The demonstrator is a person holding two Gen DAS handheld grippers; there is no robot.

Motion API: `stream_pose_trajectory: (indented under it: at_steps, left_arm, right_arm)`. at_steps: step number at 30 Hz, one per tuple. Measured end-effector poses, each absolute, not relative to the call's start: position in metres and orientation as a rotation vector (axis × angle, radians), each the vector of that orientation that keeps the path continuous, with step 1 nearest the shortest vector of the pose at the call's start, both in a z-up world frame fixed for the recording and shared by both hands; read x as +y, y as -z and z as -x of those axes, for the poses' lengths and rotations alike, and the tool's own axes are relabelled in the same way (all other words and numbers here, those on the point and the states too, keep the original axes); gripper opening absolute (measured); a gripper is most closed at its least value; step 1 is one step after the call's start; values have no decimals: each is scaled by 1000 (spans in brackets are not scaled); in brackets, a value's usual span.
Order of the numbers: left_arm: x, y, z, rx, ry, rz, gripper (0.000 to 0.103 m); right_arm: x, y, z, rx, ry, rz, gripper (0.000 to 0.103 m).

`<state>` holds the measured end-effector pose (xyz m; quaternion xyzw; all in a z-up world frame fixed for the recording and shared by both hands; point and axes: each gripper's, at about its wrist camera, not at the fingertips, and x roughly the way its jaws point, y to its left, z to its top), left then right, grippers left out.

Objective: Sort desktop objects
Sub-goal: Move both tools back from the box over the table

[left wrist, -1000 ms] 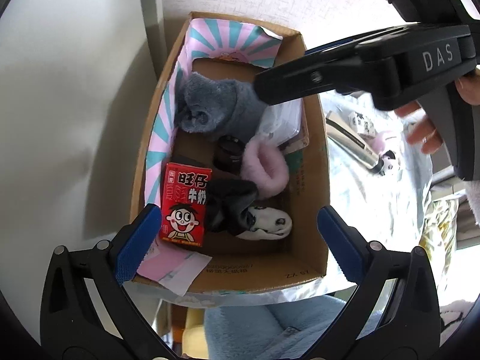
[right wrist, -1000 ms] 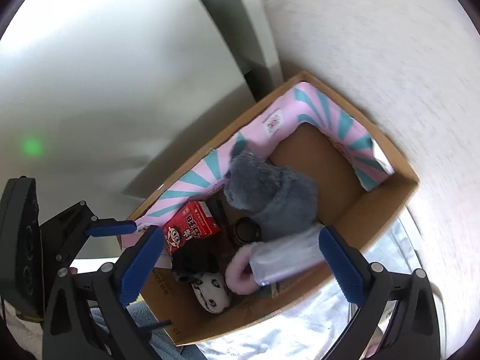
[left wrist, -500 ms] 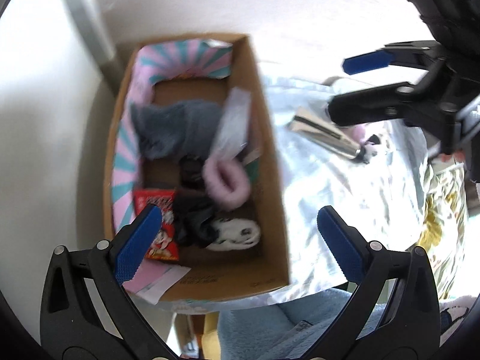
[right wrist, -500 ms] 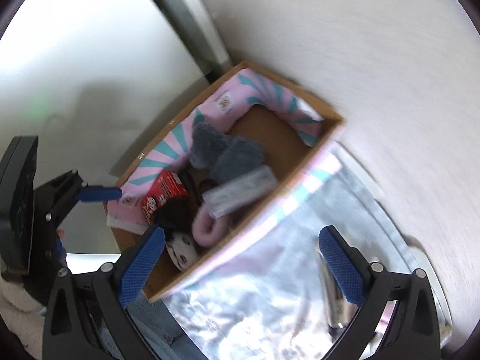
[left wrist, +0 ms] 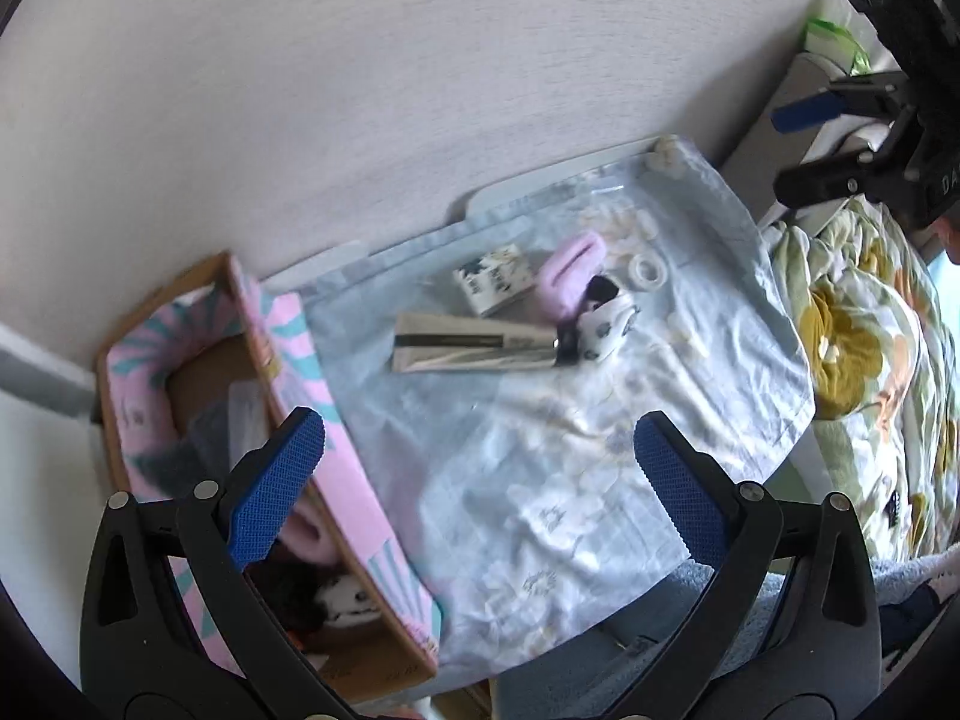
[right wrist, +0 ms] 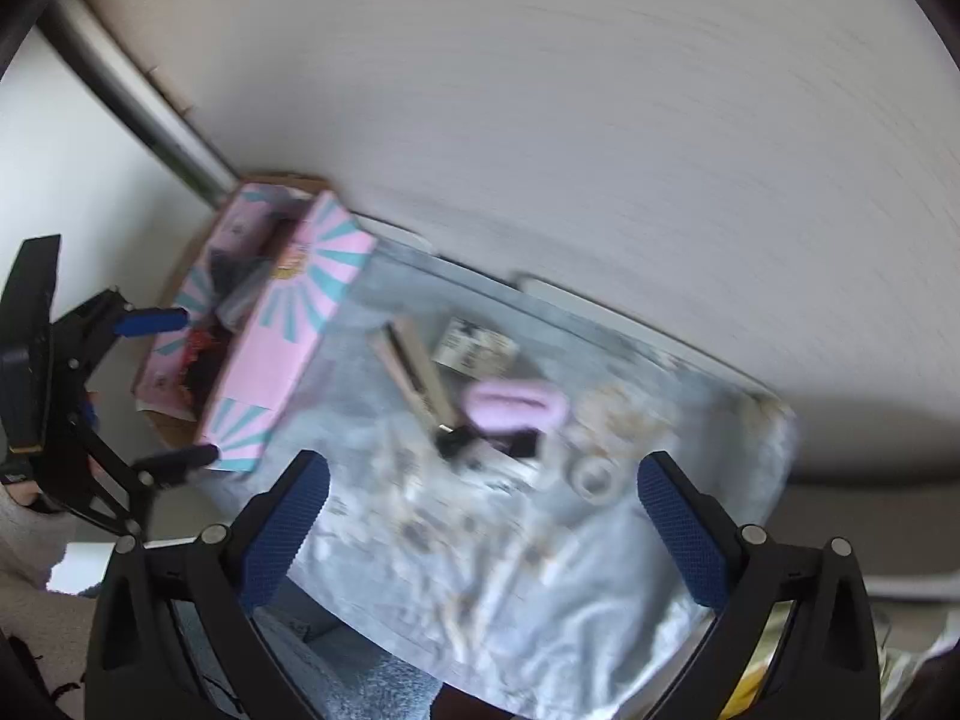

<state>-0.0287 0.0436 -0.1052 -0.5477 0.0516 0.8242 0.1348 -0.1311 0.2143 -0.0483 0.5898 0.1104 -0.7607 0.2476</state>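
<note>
A cardboard box (left wrist: pixel 114 396) with pink and teal lining stands at the left end of the table and holds soft items, among them a grey fluffy thing (left wrist: pixel 207 438) and a pink ring (left wrist: pixel 306 531). On the pale blue cloth (left wrist: pixel 540 468) lie a silver tube (left wrist: pixel 474 343), a white printed packet (left wrist: pixel 493 279), a pink clip (left wrist: pixel 570 273), a spotted white sock (left wrist: pixel 606 324) and a tape roll (left wrist: pixel 649 267). My left gripper (left wrist: pixel 474 486) hangs open over the cloth beside the box. My right gripper (right wrist: pixel 483 531), also open and empty, hovers above the cloth's near side; it shows as well in the left wrist view as the right gripper (left wrist: pixel 813 144).
A white wall (left wrist: pixel 360 90) runs behind the table. A floral bedspread (left wrist: pixel 870 330) lies to the right of it. Blue fabric on a person's lap (left wrist: pixel 672 630) sits below the near table edge. The left gripper (right wrist: pixel 165 390) appears beside the box (right wrist: pixel 282 354) in the blurred right wrist view.
Both grippers have drawn back from above the box and swung right toward the cloth-covered table. The right gripper has moved far to the right. Both stay open.
</note>
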Motion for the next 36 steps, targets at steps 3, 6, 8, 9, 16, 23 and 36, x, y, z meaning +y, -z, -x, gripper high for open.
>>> stream_pose_trajectory:
  at_steps: [3,6,8,9,16,23,36]
  left_arm:
    - [57,109,37,222,-2383,1589,103]
    - [68,119,46,278,-2362,1598,103]
    - [75,127,50,305,-2348,1588,103]
    - [79,131,52,322,-2338,1577,103]
    - [113,161,61,420,-2267,1494,103]
    - [143,197,98,445,-2229,1455,98]
    - [168,243,149,442,-2176,1419,75]
  right_arm:
    - [245,56,124,286,2138,-1656,103]
    - [269,68,119,267,2180,-1683,103]
    - [282,74,116,243,2194,-1687,103]
    - [288,79,115,232,2199,-1692,103]
    - [300,122,111,250,2189,-1704,103]
    - [296,173,123,266,2170,-1663,95]
    - [280,229,135,411,2162,-1480,62]
